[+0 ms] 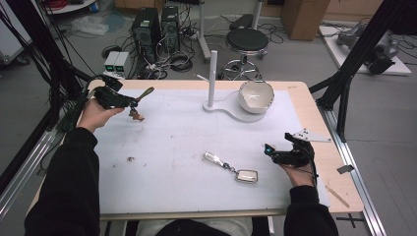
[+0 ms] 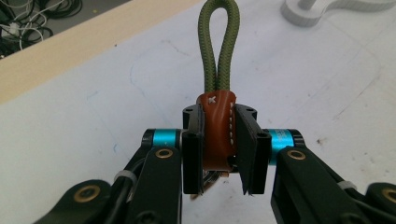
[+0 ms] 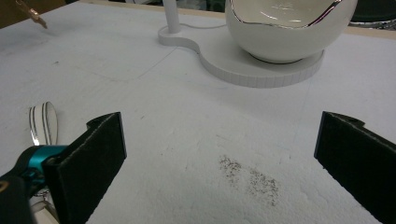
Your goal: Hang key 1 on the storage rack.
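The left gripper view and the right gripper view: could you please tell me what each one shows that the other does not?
Left gripper view alone: the left gripper shut on a brown leather tab, with an olive cord loop rising from it.

Right gripper view alone: the right gripper with its jaws wide apart and nothing between them, a white bowl on the stand, a silver keychain piece at lower left, and dark specks on the mat.

Both: the white mat and the white stand base.
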Tool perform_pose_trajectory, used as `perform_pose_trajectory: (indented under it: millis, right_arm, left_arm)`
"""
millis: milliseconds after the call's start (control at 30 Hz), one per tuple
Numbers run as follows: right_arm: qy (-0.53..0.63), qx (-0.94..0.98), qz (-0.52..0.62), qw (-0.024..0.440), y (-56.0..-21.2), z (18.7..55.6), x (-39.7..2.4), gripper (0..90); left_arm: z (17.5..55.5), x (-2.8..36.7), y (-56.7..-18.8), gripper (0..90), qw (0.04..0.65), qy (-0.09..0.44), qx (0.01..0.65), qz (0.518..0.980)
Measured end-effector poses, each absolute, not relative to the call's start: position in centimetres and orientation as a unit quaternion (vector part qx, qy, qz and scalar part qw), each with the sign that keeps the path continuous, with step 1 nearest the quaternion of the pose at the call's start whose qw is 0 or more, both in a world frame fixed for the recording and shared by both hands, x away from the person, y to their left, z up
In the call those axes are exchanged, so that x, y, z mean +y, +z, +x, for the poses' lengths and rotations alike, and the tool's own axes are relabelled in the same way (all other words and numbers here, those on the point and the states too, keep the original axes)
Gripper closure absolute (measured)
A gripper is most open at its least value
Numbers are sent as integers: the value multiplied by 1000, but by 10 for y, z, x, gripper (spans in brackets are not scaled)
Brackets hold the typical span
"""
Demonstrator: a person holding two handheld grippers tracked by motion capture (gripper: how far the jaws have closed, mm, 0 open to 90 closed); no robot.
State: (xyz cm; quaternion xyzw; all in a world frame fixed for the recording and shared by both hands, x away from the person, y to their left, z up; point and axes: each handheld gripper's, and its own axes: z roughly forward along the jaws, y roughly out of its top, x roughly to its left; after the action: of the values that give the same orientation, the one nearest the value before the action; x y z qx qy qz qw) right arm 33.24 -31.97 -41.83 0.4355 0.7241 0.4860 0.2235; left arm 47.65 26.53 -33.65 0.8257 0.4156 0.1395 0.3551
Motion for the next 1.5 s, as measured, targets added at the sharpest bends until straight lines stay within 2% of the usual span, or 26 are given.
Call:
perform_pose_trajectory:
  millis: [200, 567, 700, 1067, 1500]
  right_arm:
    - [484, 726, 433, 226, -418, 332, -320, 11]
    - [485, 726, 431, 226, -417, 330, -320, 11]
    - [486, 728, 429, 224, -418, 330, -320, 11]
    - [484, 730, 427, 224, -418, 330, -320, 11]
    - [474, 738, 421, 229, -419, 331, -319, 12]
  left_arm:
    - [479, 258, -320, 735, 380, 120, 417, 817]
    - [483, 234, -303, 735, 393, 123, 406, 816]
    - [486, 229, -302, 735, 380, 120, 408, 822]
    - [496, 198, -280, 735, 390, 109, 381, 832]
    - [510, 166, -285, 735, 388, 98, 360, 843]
